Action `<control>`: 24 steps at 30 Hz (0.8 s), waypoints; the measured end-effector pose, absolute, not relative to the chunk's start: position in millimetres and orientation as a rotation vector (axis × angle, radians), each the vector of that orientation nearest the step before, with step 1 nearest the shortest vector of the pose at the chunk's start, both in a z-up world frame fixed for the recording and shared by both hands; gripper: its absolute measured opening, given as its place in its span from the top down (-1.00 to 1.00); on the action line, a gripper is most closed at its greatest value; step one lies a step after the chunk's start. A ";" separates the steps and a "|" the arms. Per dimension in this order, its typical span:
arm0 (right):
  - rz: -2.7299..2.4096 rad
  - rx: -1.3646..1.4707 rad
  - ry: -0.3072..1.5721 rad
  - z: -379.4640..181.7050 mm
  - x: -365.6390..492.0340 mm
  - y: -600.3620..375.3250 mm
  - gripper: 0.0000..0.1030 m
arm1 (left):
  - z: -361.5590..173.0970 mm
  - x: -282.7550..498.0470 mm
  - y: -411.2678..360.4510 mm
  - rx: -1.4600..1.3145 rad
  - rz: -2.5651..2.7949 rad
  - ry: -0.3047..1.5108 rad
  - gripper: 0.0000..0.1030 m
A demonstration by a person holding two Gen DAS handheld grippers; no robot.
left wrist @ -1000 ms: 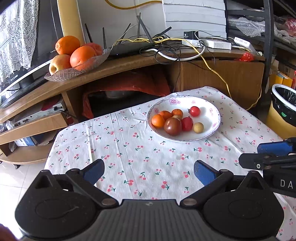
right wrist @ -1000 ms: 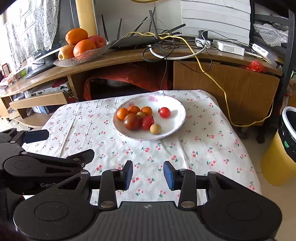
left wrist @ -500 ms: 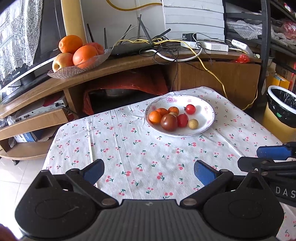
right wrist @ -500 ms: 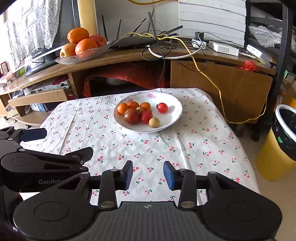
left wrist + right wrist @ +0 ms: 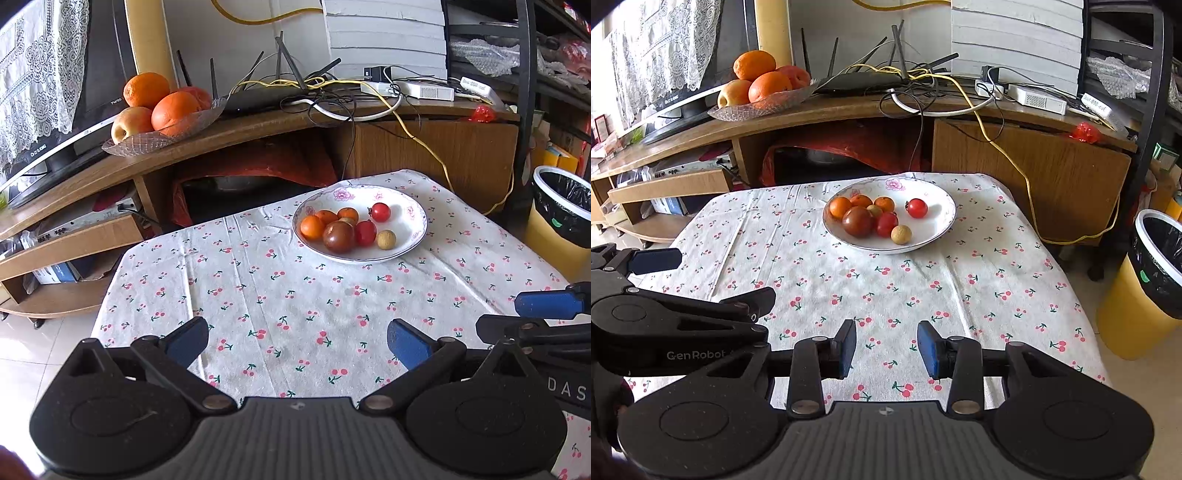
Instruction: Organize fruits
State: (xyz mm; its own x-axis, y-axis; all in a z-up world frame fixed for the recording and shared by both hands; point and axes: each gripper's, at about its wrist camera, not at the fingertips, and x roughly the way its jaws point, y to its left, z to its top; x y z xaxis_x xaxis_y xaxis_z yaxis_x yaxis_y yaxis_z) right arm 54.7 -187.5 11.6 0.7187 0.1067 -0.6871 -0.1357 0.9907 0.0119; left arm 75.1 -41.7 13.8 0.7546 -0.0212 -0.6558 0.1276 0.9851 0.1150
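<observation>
Fingers [image 5: 188, 341] of the left gripper [image 5: 297, 341] sit wide apart w/ nothing between; right gripper [image 5: 886, 349] has its blue pads [image 5: 929, 350] at a narrower gap, also gripping nothing. Both hover over the near part of the cherry-print tablecloth [image 5: 295, 302], side by side.

Vs 1 s ago: both views have pulled back, so the plate [image 5: 940, 218] looks smaller and farther off, more cloth showing in front. Finger gaps unchanged.

Fruits sit in the white floral-rim plate toward the far side of the table, well apart from both grippers: small oranges [image 5: 840, 206] at left, a dark brownish tomato [image 5: 857, 220] in front, a red tomato [image 5: 886, 223] touching it, a tan round fruit [image 5: 901, 234] near the front rim, and one red cherry tomato [image 5: 917, 208] apart at right.

Behind, a glass dish [image 5: 133, 142] of big oranges and an apple rests on the wooden shelf.
</observation>
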 end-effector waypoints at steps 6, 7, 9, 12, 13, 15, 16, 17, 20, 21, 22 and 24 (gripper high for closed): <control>0.134 -0.047 0.758 10.8 53.1 -186.3 0.36 | 12.8 73.9 -41.5 0.158 -0.076 0.714 -1.00; 0.134 -0.049 0.759 10.7 53.1 -186.0 0.36 | 12.6 73.5 -41.7 0.160 -0.075 0.714 -1.00; 0.131 -0.051 0.761 10.4 52.7 -185.0 0.36 | 12.3 72.3 -42.0 0.162 -0.074 0.715 -1.00; 0.129 -0.056 0.761 9.8 51.8 -184.4 0.36 | 12.4 71.0 -42.0 0.165 -0.072 0.715 -1.00; 0.129 -0.056 0.762 9.8 51.5 -184.4 0.36 | 12.3 70.7 -42.1 0.167 -0.071 0.715 -1.00; 0.129 -0.056 0.762 9.8 51.4 -184.5 0.36 | 11.9 70.0 -42.2 0.168 -0.070 0.716 -1.00; 0.130 -0.057 0.763 9.5 51.3 -184.5 0.36 | 11.8 69.7 -42.1 0.169 -0.069 0.716 -1.00; 0.131 -0.059 0.763 9.1 50.9 -184.2 0.36 | 11.6 69.2 -42.2 0.169 -0.068 0.715 -1.00; 0.131 -0.063 0.763 8.8 49.6 -183.1 0.36 | 11.1 68.0 -42.1 0.170 -0.065 0.717 -1.00; 0.131 -0.065 0.763 8.7 49.4 -183.0 0.36 | 10.9 67.3 -41.9 0.169 -0.065 0.718 -1.00; 0.131 -0.066 0.764 8.6 49.1 -182.8 0.36 | 10.6 66.8 -41.7 0.168 -0.064 0.718 -1.00; 0.131 -0.067 0.765 8.2 48.0 -181.9 0.36 | 9.9 65.4 -41.4 0.169 -0.063 0.720 -1.00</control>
State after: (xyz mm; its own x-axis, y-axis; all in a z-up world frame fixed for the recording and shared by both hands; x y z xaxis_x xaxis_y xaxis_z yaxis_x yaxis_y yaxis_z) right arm 48.0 -181.9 8.2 0.7137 0.0938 -0.6941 -0.1428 0.9897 -0.0130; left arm 65.4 -41.4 9.9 0.7505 0.0005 -0.6609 0.1156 0.9845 0.1321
